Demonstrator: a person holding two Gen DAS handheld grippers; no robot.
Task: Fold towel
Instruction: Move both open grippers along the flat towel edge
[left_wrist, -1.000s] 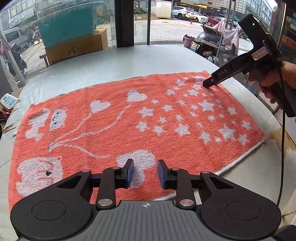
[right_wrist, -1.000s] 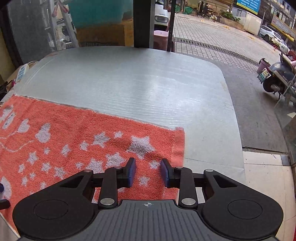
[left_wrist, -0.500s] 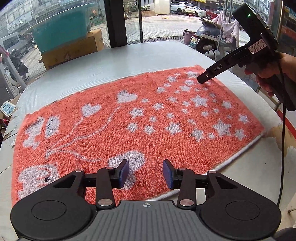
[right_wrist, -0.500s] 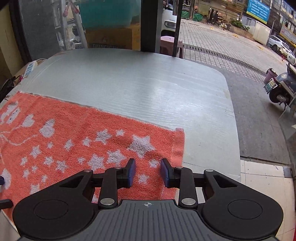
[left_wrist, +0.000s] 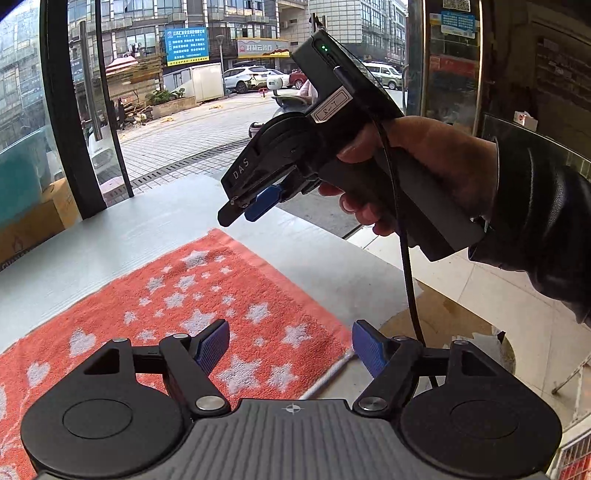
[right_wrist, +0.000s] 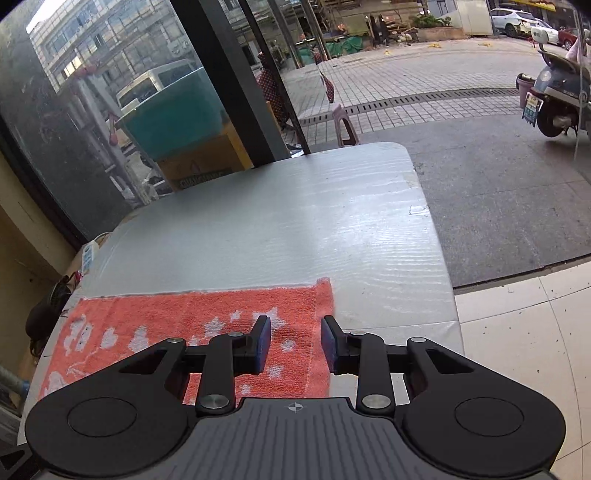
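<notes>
An orange towel (left_wrist: 177, 317) with white stars and hearts lies flat on the grey table (left_wrist: 110, 240). My left gripper (left_wrist: 290, 349) hovers over the towel's near right corner. Its jaws are opening wide and the pads hold nothing. In the left wrist view a hand (left_wrist: 424, 166) carries my right gripper (left_wrist: 251, 206) in the air above the towel's far right corner. In the right wrist view my right gripper (right_wrist: 295, 347) stands partly open over the right edge of the towel (right_wrist: 203, 325), nothing between its blue pads.
The table (right_wrist: 295, 221) ends just right of the towel, with tiled floor (right_wrist: 517, 350) below. A cable (left_wrist: 410, 288) hangs from the right gripper. A glass wall and a cardboard box (right_wrist: 199, 166) stand behind the table. A power strip (right_wrist: 86, 254) lies at its left edge.
My left gripper swung right to the towel's near right corner and its jaws widened. The right gripper lifted off the towel and rolled; its gap stayed the same.
</notes>
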